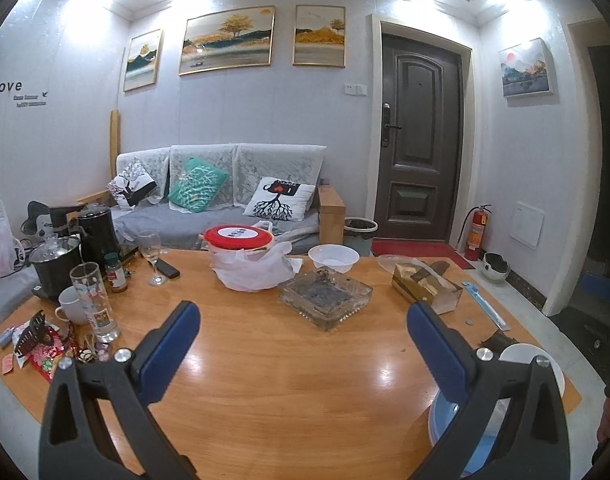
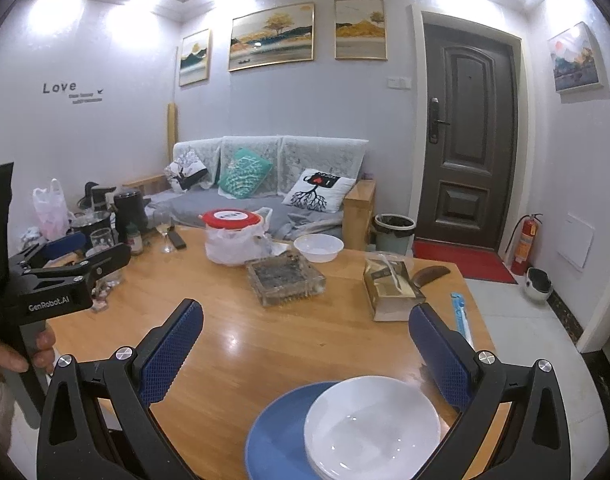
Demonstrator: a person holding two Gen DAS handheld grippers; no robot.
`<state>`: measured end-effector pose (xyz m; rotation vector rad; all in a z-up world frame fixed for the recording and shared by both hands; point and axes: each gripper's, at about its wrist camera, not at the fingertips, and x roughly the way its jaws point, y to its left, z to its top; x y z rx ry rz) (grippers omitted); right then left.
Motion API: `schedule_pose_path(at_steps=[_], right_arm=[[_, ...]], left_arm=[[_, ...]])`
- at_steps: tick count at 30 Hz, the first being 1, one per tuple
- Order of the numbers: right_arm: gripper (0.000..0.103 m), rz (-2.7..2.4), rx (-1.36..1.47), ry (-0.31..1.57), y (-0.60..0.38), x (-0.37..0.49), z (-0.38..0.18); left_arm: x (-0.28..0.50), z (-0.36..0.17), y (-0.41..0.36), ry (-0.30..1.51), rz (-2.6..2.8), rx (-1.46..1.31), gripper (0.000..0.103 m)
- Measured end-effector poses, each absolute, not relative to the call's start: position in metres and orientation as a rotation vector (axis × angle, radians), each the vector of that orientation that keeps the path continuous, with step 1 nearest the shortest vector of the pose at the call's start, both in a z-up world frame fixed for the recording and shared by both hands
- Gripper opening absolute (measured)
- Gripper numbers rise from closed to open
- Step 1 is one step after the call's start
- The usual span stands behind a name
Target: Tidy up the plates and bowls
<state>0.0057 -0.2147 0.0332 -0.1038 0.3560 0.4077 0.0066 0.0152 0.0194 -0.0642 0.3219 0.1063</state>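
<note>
A blue plate [image 2: 277, 432] lies at the near edge of the wooden table [image 2: 241, 332], with a stack of white plates [image 2: 373, 424] on its right part. My right gripper [image 2: 305, 324] is open and empty above them. The plates also show in the left wrist view as a blue plate [image 1: 439, 420] and a white plate [image 1: 521, 354] behind the right finger. My left gripper [image 1: 303, 320] is open and empty over the table's middle; it also shows at the left of the right wrist view [image 2: 81, 248]. A white bowl [image 1: 333, 258] [image 2: 318, 247] stands at the far side.
A glass ashtray [image 1: 325, 296] sits mid-table, a tissue box [image 1: 425, 284] to its right, a red-lidded tub in a bag [image 1: 241, 252] behind. Glasses [image 1: 93, 300], a mug [image 1: 71, 306], a kettle [image 1: 97, 232] and a pot [image 1: 55, 264] crowd the left side.
</note>
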Motion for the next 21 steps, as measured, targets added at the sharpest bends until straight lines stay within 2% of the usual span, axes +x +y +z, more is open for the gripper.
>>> schedule_pose_path(at_steps=[21], right_arm=[[0.102,0.408,-0.100,0.357,-0.2148,0.0051,0.0321]], left_arm=[[0.0060,0.0171,0.0174,0.321,0.118,-0.054,0.102]])
